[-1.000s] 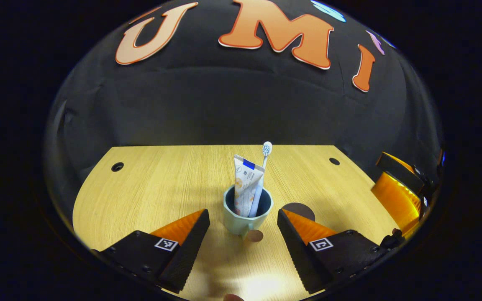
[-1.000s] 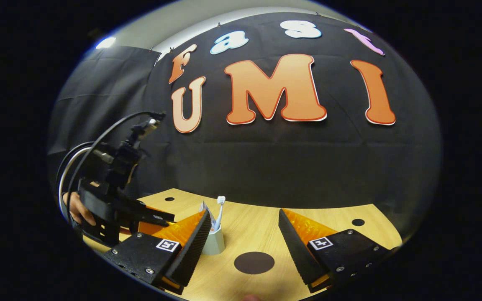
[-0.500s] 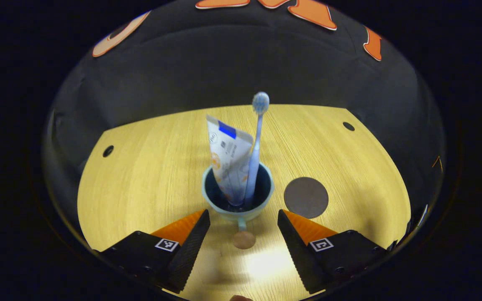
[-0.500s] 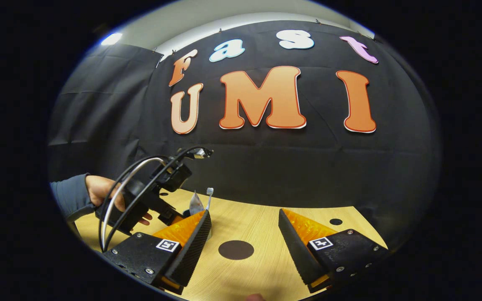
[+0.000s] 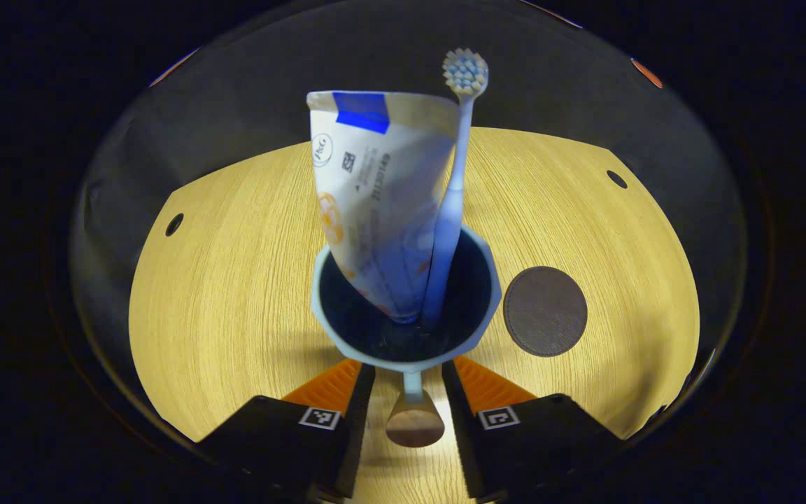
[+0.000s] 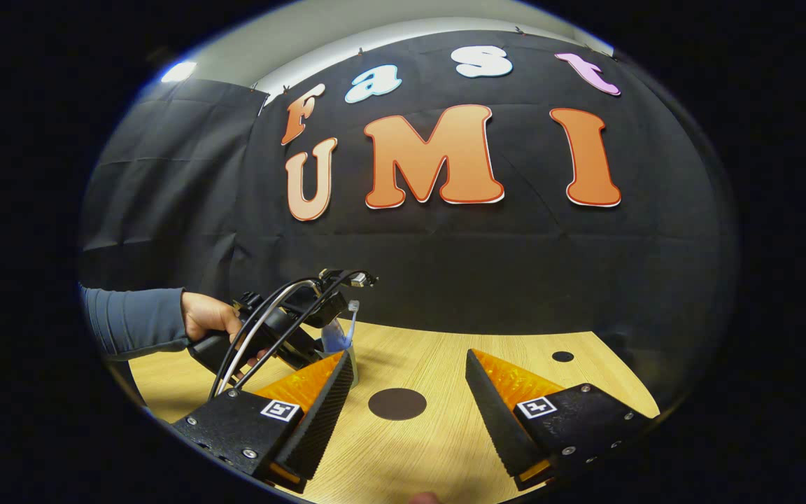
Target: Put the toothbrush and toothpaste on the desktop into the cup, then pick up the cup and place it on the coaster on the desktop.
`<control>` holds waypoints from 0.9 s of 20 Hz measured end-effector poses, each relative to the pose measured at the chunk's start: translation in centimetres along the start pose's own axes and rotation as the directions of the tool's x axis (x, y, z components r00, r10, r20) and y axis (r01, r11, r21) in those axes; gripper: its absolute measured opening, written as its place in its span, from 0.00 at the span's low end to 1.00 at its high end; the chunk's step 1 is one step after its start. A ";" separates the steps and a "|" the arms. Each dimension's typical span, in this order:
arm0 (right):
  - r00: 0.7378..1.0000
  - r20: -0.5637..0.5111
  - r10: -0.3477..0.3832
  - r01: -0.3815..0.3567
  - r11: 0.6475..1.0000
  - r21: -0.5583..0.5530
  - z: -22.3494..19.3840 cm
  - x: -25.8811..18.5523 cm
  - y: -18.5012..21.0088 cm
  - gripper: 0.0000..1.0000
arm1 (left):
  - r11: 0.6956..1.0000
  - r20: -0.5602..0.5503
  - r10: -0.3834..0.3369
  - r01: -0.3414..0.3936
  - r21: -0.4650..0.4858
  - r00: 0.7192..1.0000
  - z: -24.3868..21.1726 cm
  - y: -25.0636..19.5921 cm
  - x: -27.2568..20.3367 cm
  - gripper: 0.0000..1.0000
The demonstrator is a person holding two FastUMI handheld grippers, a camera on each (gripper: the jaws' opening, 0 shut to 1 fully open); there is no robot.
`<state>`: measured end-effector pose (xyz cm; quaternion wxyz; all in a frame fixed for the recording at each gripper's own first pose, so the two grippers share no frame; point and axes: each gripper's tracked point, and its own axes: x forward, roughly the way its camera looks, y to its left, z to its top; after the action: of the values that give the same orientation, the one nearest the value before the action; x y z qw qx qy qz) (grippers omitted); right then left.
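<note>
Two states: left gripper (image 5: 408, 367) close about the handle of the cup (image 5: 322, 308), contact unclear; right gripper (image 6: 408, 355) wide, empty.

The person's sleeve (image 6: 138, 322) is grey-blue. The left hand-held gripper (image 6: 284, 329) is black, with looping cables (image 6: 263, 329).

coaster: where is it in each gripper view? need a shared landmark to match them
Left gripper view: the coaster lies right of centre on the desktop, just right of the cup, apart from it.
Right gripper view: the coaster lies low at centre, between this gripper's two fingers.
Shared landmark: the toothbrush head standing up from the cup, left of the coaster.
</note>
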<state>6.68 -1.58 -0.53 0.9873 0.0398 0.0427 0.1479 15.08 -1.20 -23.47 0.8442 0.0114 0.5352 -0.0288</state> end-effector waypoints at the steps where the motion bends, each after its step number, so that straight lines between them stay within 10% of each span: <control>1: 1.000 -0.006 -0.002 0.002 1.000 -0.001 -0.2 0.0 0.0 0.97 | 1.000 0.010 -0.007 0.007 -0.009 1.000 0.1 0.0 0.2 0.45; 3: 1.000 -0.013 -0.008 0.008 1.000 -0.006 -0.4 -0.2 -0.1 0.97 | 1.000 0.011 -0.011 0.011 -0.016 1.000 0.6 0.2 0.5 0.27; 18: 0.997 -0.037 -0.074 0.072 0.996 -0.045 -1.2 -2.4 -1.5 0.97 | 0.995 0.150 -0.095 0.089 0.048 0.984 1.9 -0.4 -1.5 0.23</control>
<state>4.73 -3.68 -1.70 0.9916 0.0138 0.0598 0.1135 16.10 -1.60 -21.31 0.8799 0.0018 0.4685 -0.0795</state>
